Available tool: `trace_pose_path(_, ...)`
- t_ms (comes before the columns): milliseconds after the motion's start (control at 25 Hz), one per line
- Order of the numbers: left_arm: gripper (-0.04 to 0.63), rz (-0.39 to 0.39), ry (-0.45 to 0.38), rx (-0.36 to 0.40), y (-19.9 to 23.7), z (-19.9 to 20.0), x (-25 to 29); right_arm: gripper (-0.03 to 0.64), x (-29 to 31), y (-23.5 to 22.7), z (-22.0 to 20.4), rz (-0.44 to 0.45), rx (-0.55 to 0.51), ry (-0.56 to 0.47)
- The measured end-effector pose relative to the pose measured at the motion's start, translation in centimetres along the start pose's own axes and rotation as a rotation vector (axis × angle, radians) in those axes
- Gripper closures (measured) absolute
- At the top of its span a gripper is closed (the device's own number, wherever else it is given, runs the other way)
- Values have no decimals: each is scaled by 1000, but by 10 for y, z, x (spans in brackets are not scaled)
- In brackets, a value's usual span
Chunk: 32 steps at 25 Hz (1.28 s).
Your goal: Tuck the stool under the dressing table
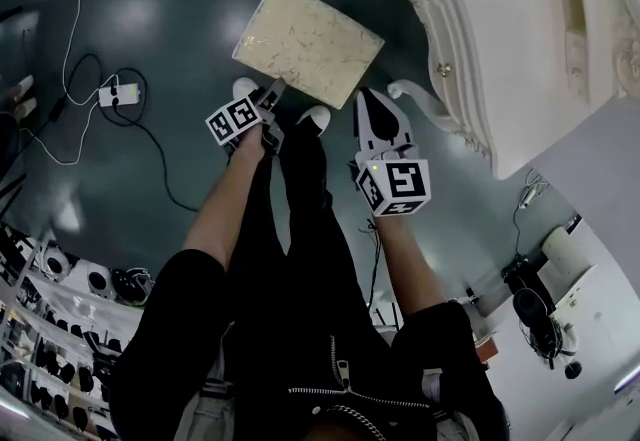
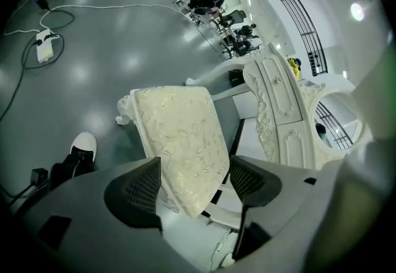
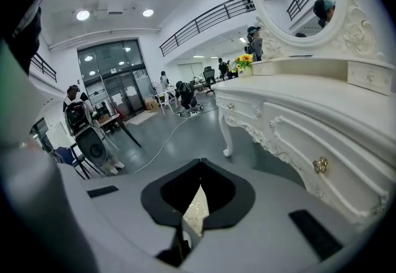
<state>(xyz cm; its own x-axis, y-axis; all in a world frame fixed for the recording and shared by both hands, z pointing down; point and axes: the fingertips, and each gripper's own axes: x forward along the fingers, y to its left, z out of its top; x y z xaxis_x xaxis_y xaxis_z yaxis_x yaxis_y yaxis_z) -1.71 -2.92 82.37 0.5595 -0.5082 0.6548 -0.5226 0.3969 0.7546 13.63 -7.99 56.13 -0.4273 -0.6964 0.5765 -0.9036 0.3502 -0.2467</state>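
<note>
White carved dressing table [image 1: 500, 49] at right; the cream rectangular cushioned stool [image 1: 305, 41] stands outside it on open glossy dark floor [image 1: 170, 19].
The stool's long axis angles toward the table's front edge. The left gripper [image 1: 272, 97] gapes wide, a seat corner between its jaws; the right gripper [image 1: 372, 109] is closed and empty.

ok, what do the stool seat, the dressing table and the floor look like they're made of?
Stool seat: cream upholstery fabric, faint sheen, raised swirl pattern like damask.
Dressing table: probably white-painted wood, satin finish, carved scrollwork; could be moulded resin. Its knob looks brass-toned metal.
Floor: dark grey, glossy, mirrors the ceiling lights; likely polished concrete or epoxy.
</note>
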Motion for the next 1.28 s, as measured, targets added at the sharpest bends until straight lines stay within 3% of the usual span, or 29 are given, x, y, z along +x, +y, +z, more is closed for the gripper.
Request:
trace_pose_path(200, 262, 17, 42, -6, 24, -8, 28, 609, 16, -2, -30, 5, 31, 28)
trace_pose_path(360, 255, 8, 24, -97, 44, -12, 51, 609, 29, 1, -50, 13, 33, 47)
trace_pose_path(560, 252, 3, 2, -152, 61, -17, 63, 609, 33, -3, -74, 1, 77, 65)
trace_pose_path(720, 252, -26, 34, -131, 52, -25, 84, 609, 43, -13, -84, 9, 65, 81)
trace_pose_path(920, 254, -41, 6, -187, 56, -22, 94, 609, 53, -17, -89, 16, 71, 83)
trace_pose_path(1280, 259, -86, 18, -189, 56, -21, 96, 609, 59, -29, -93, -4, 84, 77)
